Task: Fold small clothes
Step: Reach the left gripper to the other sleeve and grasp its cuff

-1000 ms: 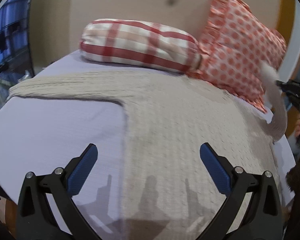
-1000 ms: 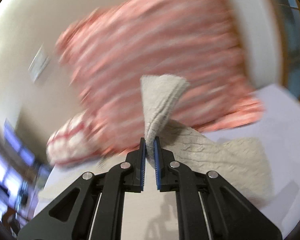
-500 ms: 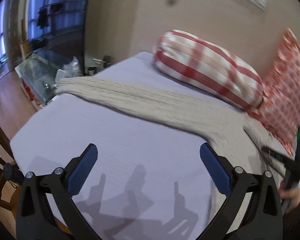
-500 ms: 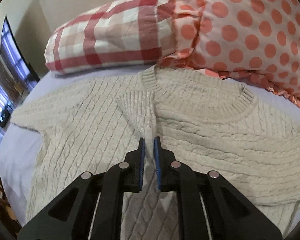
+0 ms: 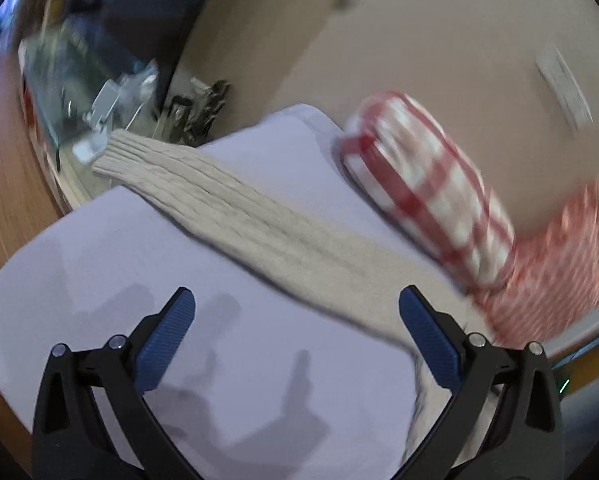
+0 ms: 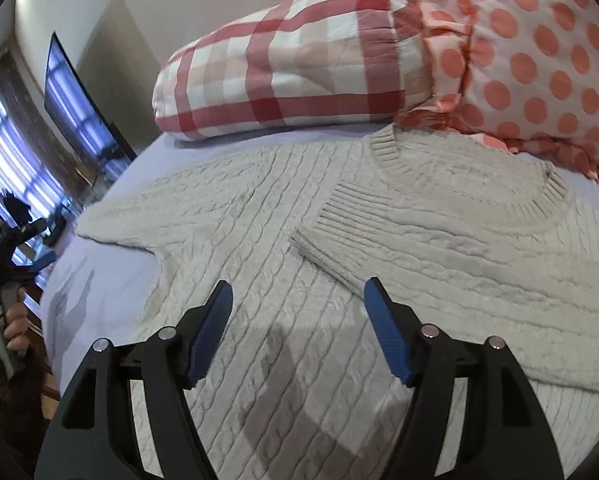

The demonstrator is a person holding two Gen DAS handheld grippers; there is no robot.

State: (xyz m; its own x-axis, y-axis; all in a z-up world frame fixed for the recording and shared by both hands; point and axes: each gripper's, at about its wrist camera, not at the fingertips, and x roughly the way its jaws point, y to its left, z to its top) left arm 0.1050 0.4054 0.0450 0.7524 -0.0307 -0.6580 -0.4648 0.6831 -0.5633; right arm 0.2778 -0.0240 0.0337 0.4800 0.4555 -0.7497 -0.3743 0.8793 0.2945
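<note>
sweater (image 6: 259,240): flat on bed (image 6: 99,280)
sleeve (image 6: 419,248): folded across chest, cuff at 12
checked pillow (image 6: 291,68): behind sweater, 11
dotted pillow (image 6: 531,52): 1, touching checked pillow

We have released the sleeve (image 6: 399,248) from the right claw (image 6: 299,320): a second ago the pads clamped its cuff in the air; now the jaws are opening with nothing between them, and the sleeve lies folded across the sweater (image 6: 259,280) chest, cuff toward 11 o'clock. We have swung the left claw (image 5: 297,338), open throughout, off the sweater body to the other sleeve (image 5: 259,224), which stretches toward 10 o'clock over the bed (image 5: 259,360).
</note>
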